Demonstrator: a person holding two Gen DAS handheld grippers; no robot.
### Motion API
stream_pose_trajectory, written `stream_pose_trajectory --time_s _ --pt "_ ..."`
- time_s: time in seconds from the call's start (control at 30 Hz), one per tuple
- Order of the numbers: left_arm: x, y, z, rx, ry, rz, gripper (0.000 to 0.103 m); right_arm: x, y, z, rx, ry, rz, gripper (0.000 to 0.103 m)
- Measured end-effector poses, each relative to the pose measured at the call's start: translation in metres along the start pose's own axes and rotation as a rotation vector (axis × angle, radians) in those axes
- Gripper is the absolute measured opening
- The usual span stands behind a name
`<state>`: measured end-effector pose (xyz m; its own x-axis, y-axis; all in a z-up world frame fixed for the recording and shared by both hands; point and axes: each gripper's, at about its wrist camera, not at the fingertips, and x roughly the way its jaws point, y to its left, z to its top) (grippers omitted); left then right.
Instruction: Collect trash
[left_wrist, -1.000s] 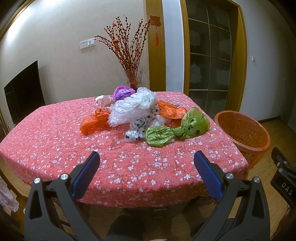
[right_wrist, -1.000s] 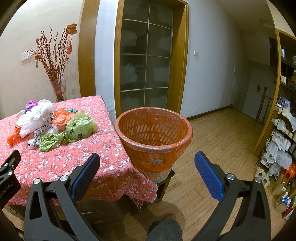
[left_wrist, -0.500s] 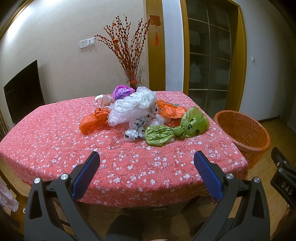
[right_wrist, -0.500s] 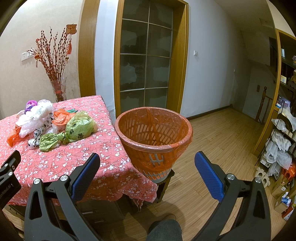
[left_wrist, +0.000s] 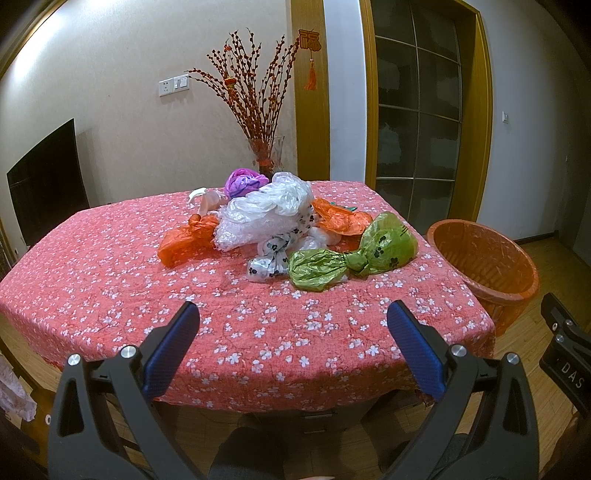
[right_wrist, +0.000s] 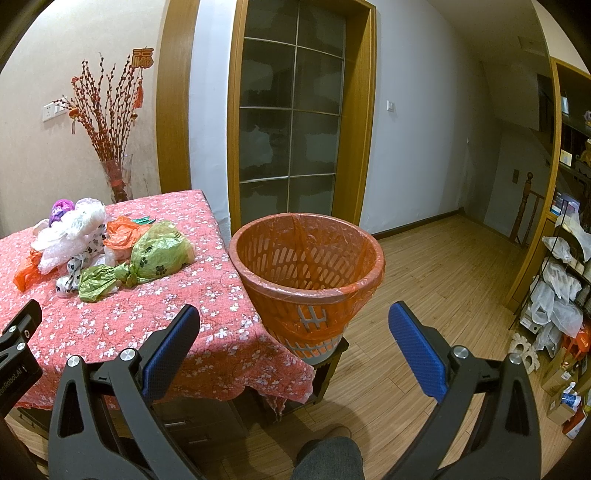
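A heap of plastic bags lies mid-table on a red flowered tablecloth (left_wrist: 110, 288): a green knotted bag (left_wrist: 351, 258), an orange bag (left_wrist: 184, 240), a clear white bag (left_wrist: 266, 210), a purple bag (left_wrist: 242, 181) and a spotted bag (left_wrist: 271, 258). The green bag (right_wrist: 147, 258) also shows in the right wrist view. An orange lined waste basket (right_wrist: 308, 273) stands on a low stool at the table's right end; it also shows in the left wrist view (left_wrist: 484, 258). My left gripper (left_wrist: 293, 332) is open and empty, short of the table's near edge. My right gripper (right_wrist: 293, 332) is open and empty, facing the basket.
A glass vase of red twigs (left_wrist: 264, 155) stands at the table's far edge. A dark screen (left_wrist: 44, 177) leans at the left wall. A glazed door (right_wrist: 291, 125) is behind the basket. Shelves with bags and boxes (right_wrist: 561, 295) line the right. Wooden floor (right_wrist: 443, 277) lies right of the basket.
The left view has drifted very slightly. Nothing was taken hold of. Both grippers stay open.
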<state>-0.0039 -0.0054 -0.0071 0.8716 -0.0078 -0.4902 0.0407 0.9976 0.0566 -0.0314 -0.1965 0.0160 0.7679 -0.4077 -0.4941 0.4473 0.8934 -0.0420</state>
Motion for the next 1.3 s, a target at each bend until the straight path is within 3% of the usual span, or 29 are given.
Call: stream_pose_trajectory --time_s 0.73,0.93,1.17,1.3 --pt "0.005 0.005 -0.001 -0.012 0.02 0.004 0.099 0.007 0.0 -0.003 -0.001 0.01 0.027 0.101" --pt "0.022 0.021 0.002 -0.044 0.055 0.016 0.099 0.021 0.017 0.005 -0.005 0.03 0.083 0.101" --pt "0.046 0.054 0.004 -0.114 0.108 0.031 0.099 0.048 0.052 0.017 -0.023 0.069 0.222 0.101" --pt "0.058 0.074 0.007 -0.135 0.113 0.066 0.099 0.067 0.082 0.025 -0.045 0.071 0.27 0.094"
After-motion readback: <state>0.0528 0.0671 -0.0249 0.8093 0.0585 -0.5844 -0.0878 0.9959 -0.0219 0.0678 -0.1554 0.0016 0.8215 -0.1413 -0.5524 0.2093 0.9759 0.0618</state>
